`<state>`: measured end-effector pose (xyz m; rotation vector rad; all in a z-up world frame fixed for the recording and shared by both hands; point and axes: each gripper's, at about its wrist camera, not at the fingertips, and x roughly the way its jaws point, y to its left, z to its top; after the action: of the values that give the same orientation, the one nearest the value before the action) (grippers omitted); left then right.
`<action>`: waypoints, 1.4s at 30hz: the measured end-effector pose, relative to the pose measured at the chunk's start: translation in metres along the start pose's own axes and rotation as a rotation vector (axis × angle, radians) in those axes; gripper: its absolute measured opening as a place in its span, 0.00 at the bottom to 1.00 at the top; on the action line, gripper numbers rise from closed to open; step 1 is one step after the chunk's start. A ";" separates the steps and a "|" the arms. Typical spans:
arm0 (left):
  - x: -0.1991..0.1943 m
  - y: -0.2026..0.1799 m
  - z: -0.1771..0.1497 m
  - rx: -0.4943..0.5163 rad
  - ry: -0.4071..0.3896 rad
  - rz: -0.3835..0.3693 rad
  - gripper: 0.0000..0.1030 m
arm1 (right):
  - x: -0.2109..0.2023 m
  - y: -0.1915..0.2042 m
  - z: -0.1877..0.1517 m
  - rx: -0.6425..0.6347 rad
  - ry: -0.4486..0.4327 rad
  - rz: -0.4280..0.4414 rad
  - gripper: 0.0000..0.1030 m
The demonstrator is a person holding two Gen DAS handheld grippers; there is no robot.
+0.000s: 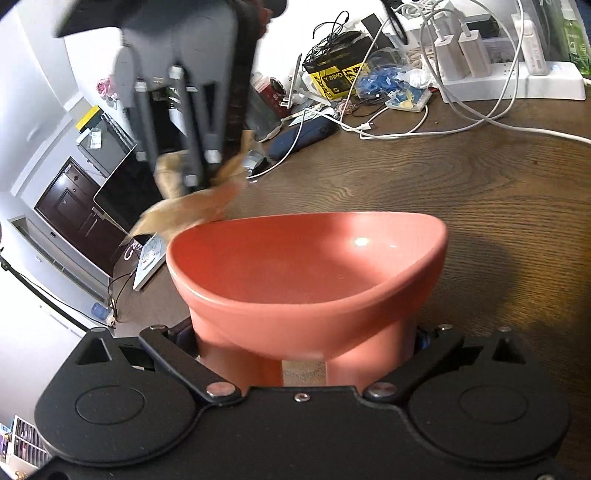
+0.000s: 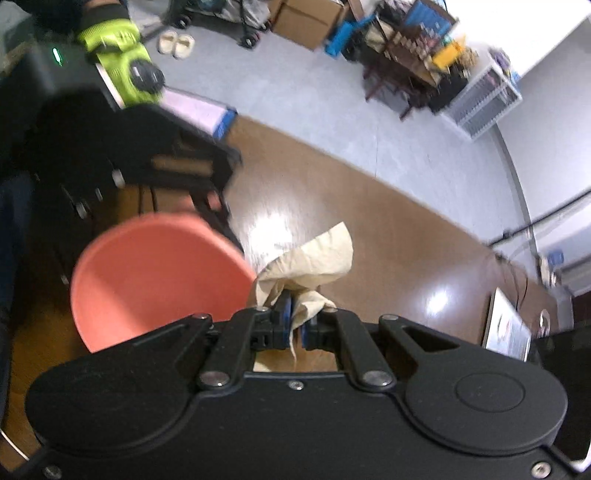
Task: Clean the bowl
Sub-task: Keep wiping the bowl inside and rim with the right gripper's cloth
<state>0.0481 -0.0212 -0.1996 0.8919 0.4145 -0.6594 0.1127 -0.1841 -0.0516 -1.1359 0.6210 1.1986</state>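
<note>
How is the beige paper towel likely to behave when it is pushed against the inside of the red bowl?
Probably floppy: the paper towel hangs crumpled and folded from the right gripper, holding no shape. Likely very light, since a thin pinch carries it all. It should crush and mould to the bowl's smooth, glossy curve rather than push the bowl, which the left gripper clamps.

I work in a cluttered office or lab room: my wooden worktop (image 1: 424,177) carries a power strip (image 1: 517,79) with chargers and tangled white cables (image 1: 406,125); cardboard boxes (image 2: 306,20) and a loaded shelf (image 2: 417,48) stand on the grey floor (image 2: 314,92).
</note>
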 end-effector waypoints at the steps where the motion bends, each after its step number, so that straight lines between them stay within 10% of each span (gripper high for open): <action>1: 0.000 0.000 0.000 -0.001 0.000 0.000 0.96 | 0.001 0.000 -0.003 0.003 0.006 0.002 0.05; 21: 0.001 0.001 0.001 -0.022 0.008 0.002 0.96 | 0.008 0.082 -0.043 -0.053 0.130 0.203 0.05; 42: 0.002 0.004 -0.001 -0.038 0.014 0.012 0.96 | -0.039 0.100 0.048 -0.194 -0.131 0.206 0.04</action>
<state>0.0524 -0.0188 -0.1988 0.8628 0.4329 -0.6331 -0.0013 -0.1601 -0.0352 -1.1637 0.5405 1.5238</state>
